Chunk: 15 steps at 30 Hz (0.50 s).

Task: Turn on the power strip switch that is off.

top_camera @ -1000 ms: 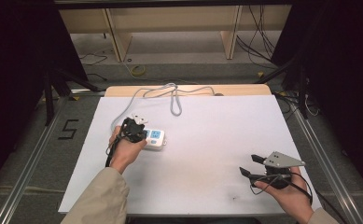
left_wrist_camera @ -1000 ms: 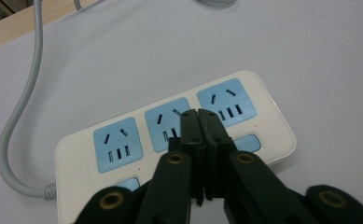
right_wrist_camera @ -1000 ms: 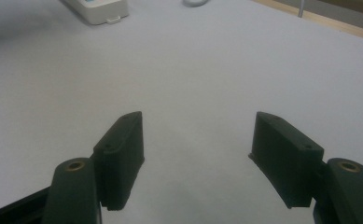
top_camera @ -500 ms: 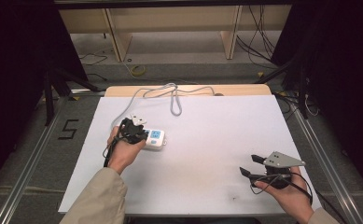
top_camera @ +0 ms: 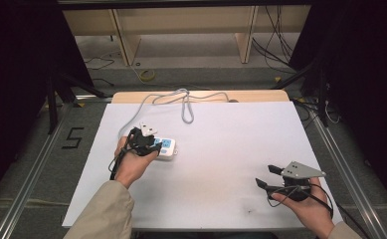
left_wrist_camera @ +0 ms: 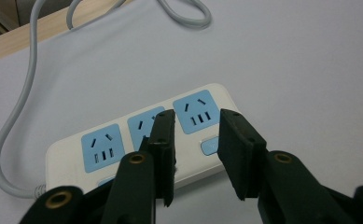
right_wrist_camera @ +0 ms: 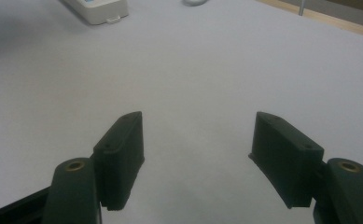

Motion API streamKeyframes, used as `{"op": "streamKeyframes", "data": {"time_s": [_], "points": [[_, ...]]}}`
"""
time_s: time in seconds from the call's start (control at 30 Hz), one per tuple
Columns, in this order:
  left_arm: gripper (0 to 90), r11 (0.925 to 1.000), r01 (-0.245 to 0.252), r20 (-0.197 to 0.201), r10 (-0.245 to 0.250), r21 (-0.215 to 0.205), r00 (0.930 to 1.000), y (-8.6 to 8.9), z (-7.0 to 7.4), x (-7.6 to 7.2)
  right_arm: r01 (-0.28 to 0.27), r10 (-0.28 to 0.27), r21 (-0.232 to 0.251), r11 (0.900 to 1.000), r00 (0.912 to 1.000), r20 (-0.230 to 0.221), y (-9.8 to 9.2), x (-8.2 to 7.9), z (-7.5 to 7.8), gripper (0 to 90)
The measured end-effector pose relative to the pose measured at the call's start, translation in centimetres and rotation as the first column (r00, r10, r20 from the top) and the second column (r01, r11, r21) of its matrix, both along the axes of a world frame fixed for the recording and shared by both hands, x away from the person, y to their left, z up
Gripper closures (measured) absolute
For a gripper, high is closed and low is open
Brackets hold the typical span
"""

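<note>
A white power strip [top_camera: 165, 147] with three blue sockets lies on the left part of the white table top. Its grey cable [top_camera: 186, 107] runs off and loops at the far edge. My left gripper [top_camera: 144, 139] hovers over the strip's near side. In the left gripper view the strip [left_wrist_camera: 102, 148] lies under the left gripper [left_wrist_camera: 198, 122], whose jaws have just been opening and stand apart with nothing pinched between them. My right gripper [top_camera: 264, 176] rests low at the front right, far from the strip. In its own view the right gripper [right_wrist_camera: 198, 120] is wide open over bare table.
The white table top [top_camera: 231, 144] ends in a wooden strip [top_camera: 253, 95] at the far side. Beyond it stand wooden shelf legs [top_camera: 244, 40] and loose floor cables. A "5" mark [top_camera: 73, 138] is on the floor at the left.
In the high view the left hand stays at the power strip with hardly any shift. The right hand and its gripper have not moved.
</note>
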<state>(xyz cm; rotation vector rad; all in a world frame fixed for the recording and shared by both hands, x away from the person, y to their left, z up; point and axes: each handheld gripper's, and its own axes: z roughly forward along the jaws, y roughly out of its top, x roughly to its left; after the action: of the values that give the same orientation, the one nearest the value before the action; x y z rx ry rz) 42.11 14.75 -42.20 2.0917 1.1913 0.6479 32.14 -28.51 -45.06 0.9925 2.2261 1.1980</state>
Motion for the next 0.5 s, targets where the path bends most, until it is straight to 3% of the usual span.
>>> {"op": "streamKeyframes", "data": {"time_s": [0.37,0.5], "points": [[51.3,0.9986,0.005,0.007,-0.005,-0.052,1.0000,-0.1,0.4,-1.2,-0.001,0.001,0.002,1.000,1.0000,0.001,-0.1,0.0,0.0,34.3],[46.0,0.9990,0.009,0.002,-0.009,-0.043,1.0000,-0.1,0.3,-1.5,-0.002,0.002,0.002,1.000,1.0000,0.000,-0.1,0.0,0.0,34.3]]}}
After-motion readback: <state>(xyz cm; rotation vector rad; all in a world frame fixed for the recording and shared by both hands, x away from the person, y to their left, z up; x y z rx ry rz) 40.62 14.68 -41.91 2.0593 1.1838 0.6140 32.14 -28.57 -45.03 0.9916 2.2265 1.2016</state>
